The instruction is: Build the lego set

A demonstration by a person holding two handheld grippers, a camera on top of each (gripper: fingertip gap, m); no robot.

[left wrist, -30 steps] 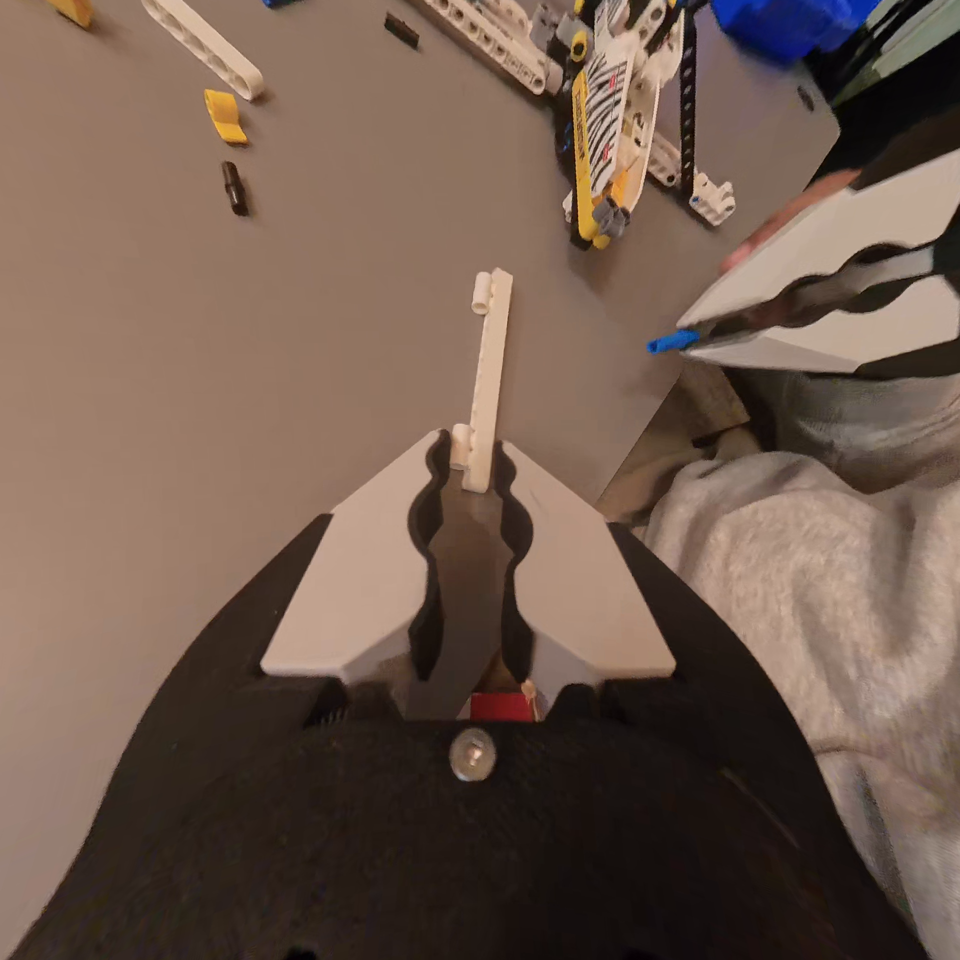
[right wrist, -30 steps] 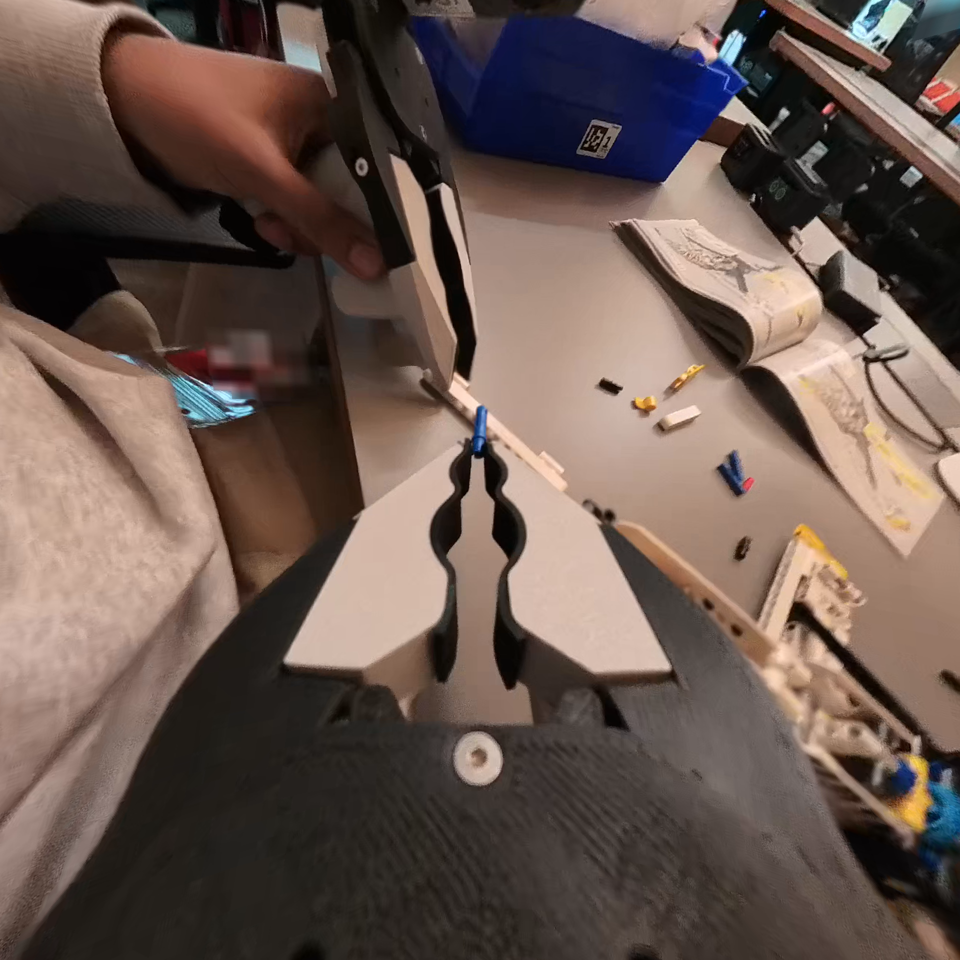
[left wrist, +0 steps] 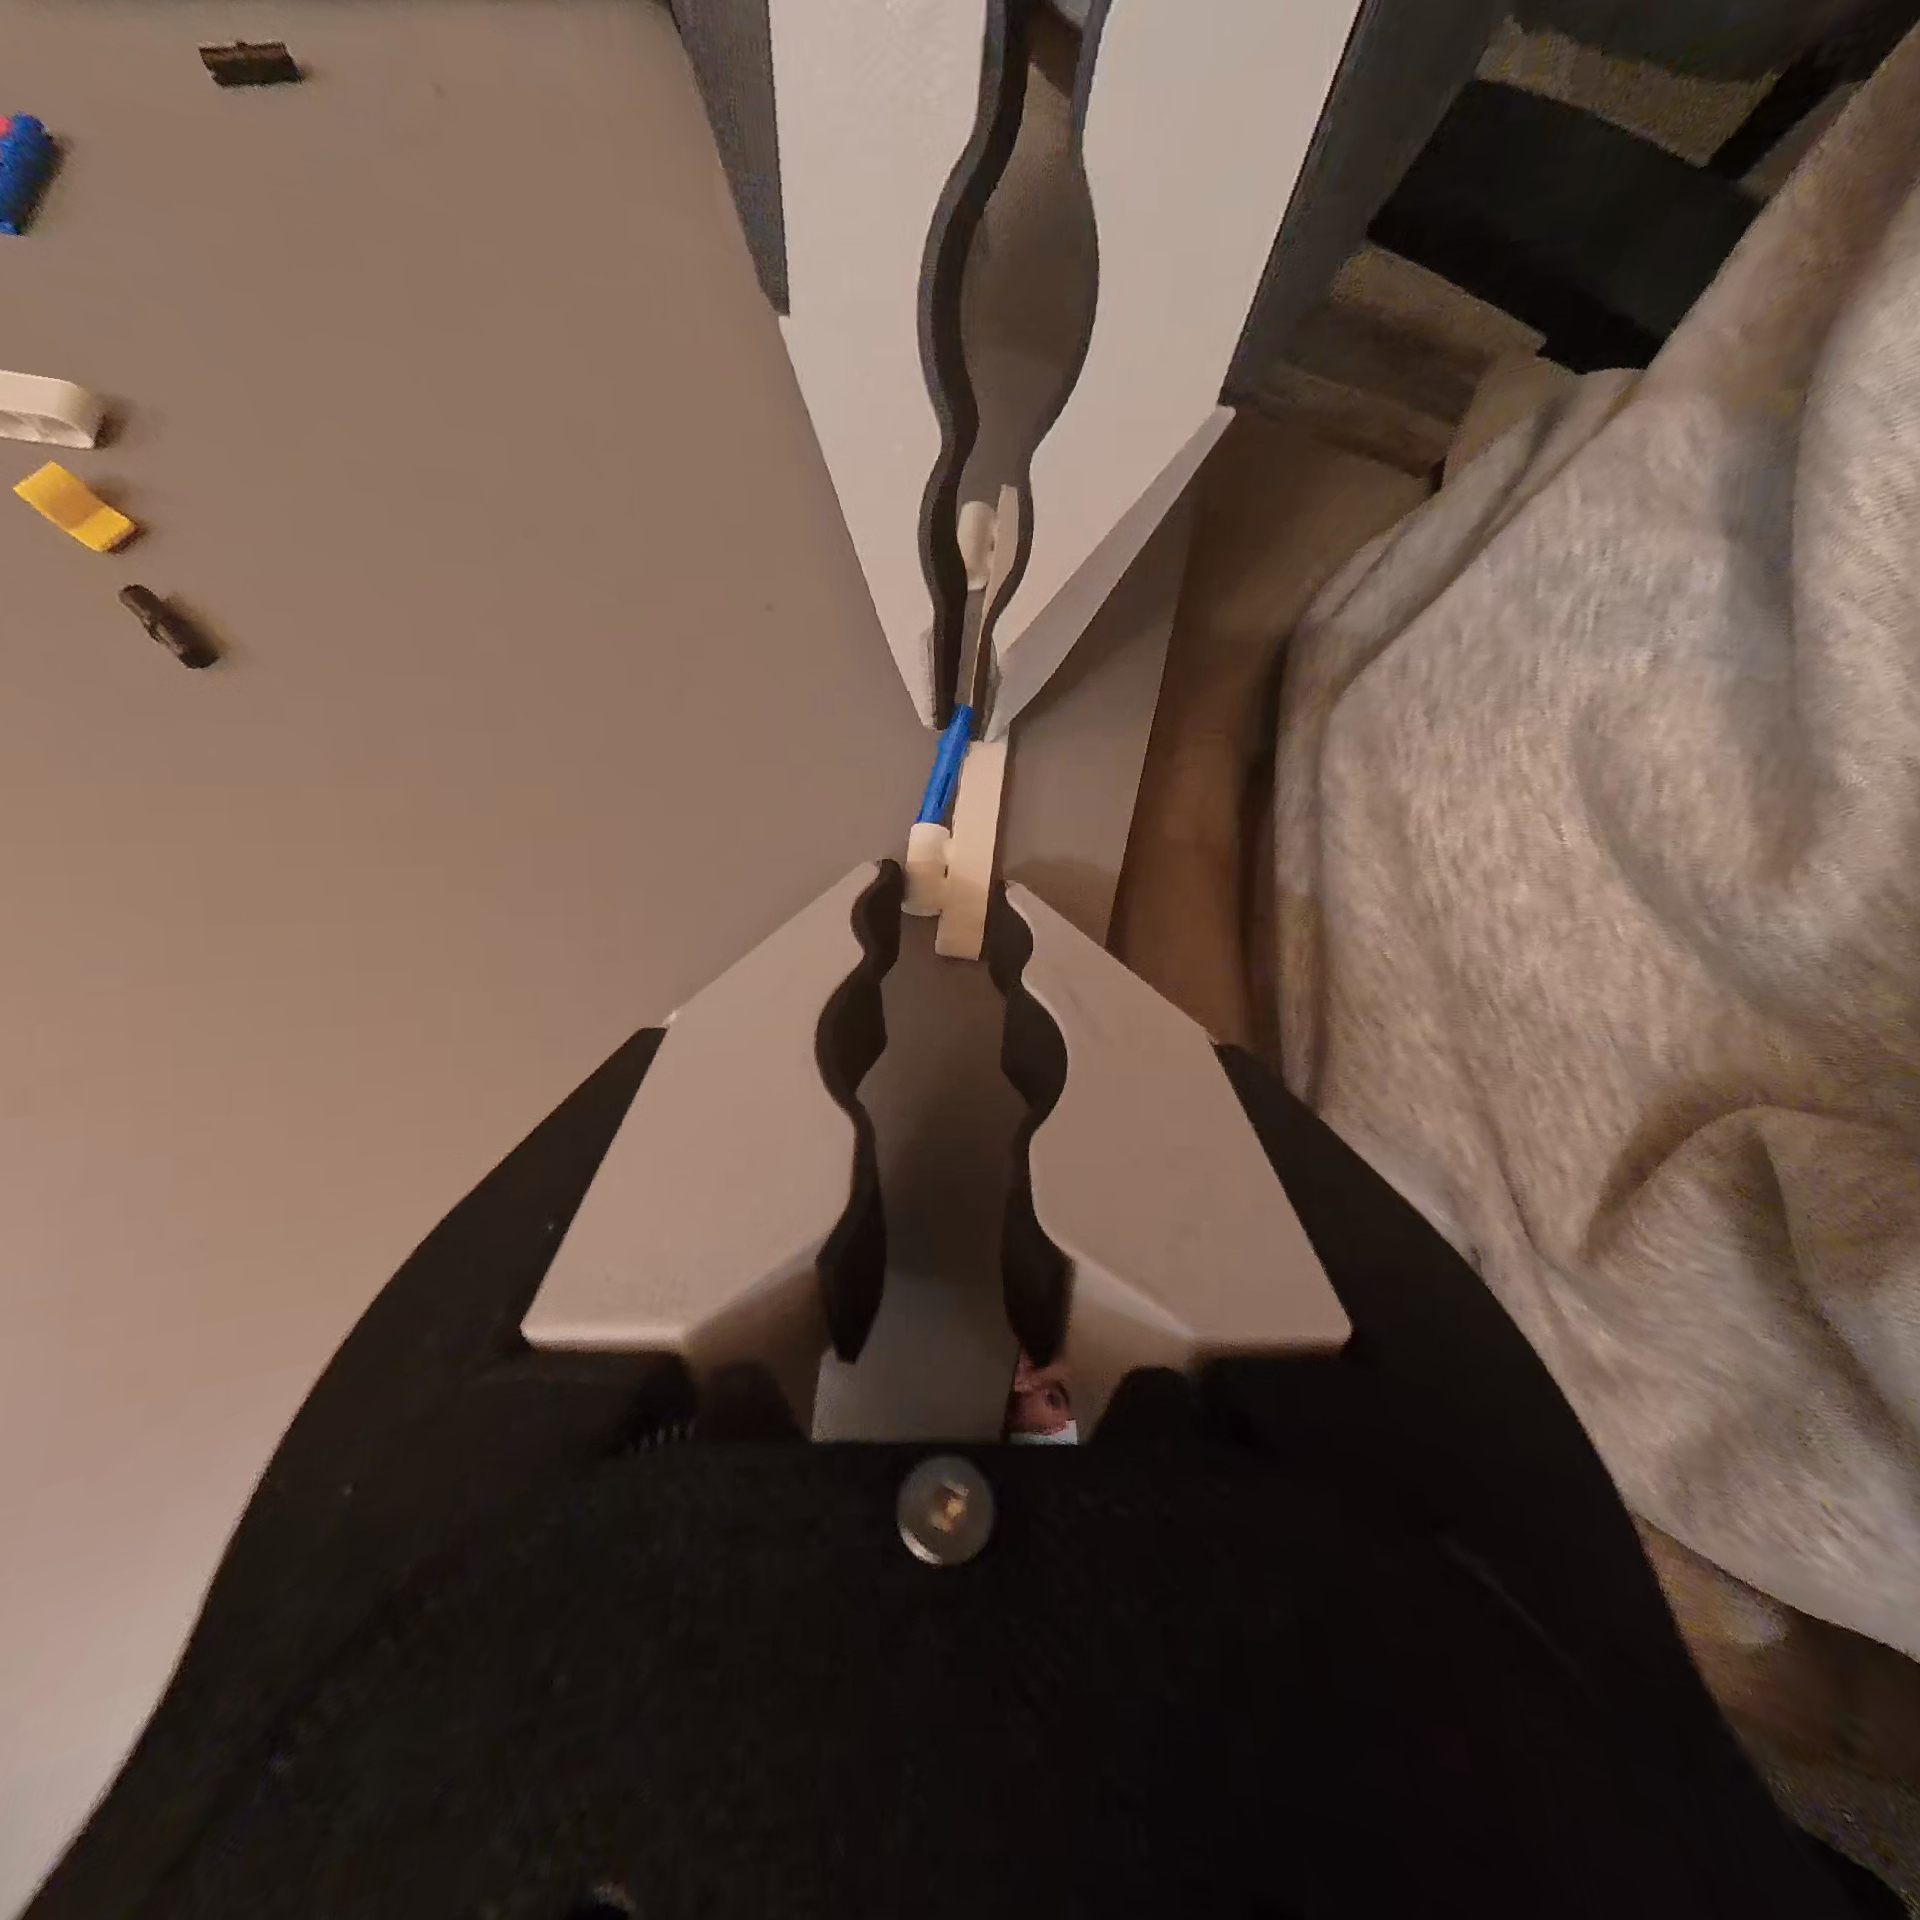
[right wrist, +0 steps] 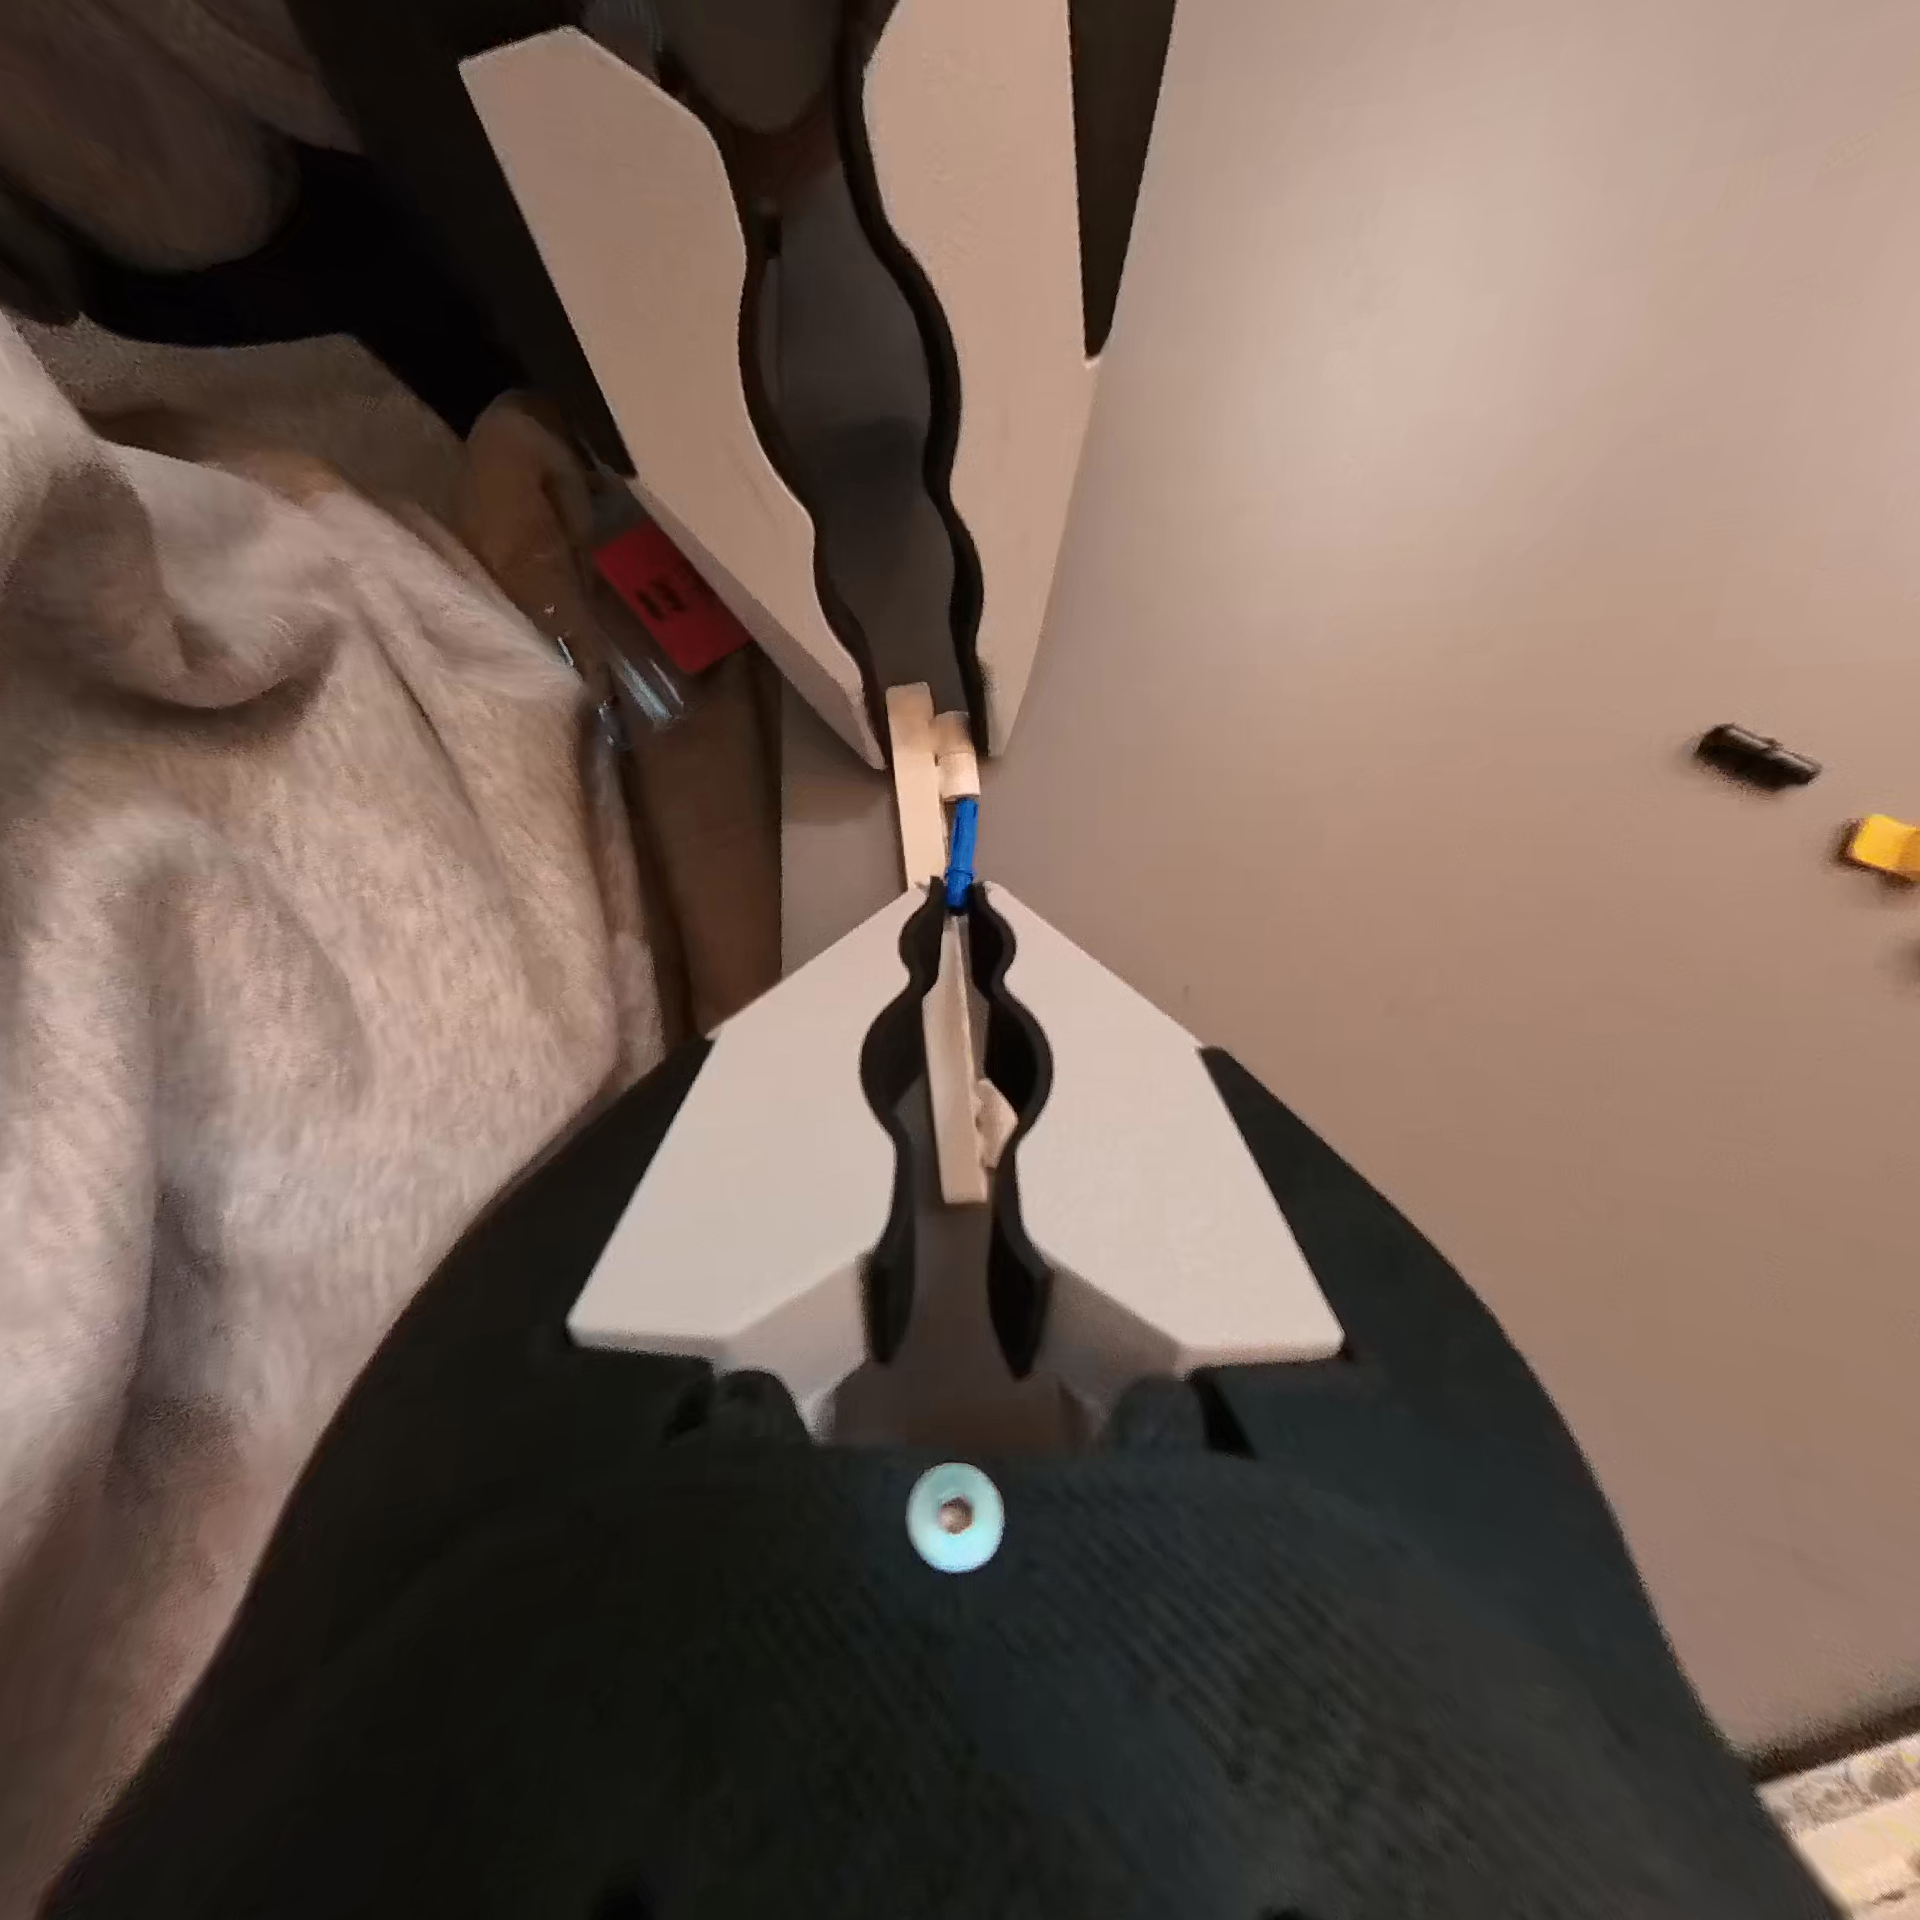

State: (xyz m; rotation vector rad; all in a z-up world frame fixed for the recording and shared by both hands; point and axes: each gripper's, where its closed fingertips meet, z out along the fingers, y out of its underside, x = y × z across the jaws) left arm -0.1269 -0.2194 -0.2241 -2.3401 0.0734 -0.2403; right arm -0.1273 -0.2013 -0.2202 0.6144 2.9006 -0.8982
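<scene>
Over grey table (left wrist: 416,831), left tongs (left wrist: 940,894) grip white beam (left wrist: 971,831), right tongs (right wrist: 961,899) pinch blue pin (right wrist: 961,836).

Left gripper (left wrist: 943,891) clamped the end of a white beam (left wrist: 971,831) with a small white connector (left wrist: 928,854). Right gripper (left wrist: 966,717), tip to tip opposite, pinched a blue pin (left wrist: 948,767) touching the connector. Grey table (left wrist: 416,727) held a yellow piece (left wrist: 75,507) and a black pin (left wrist: 168,627).

Grey table (left wrist: 436,831) lies open — loose pieces (left wrist: 73,507) scattered far left.
</scene>
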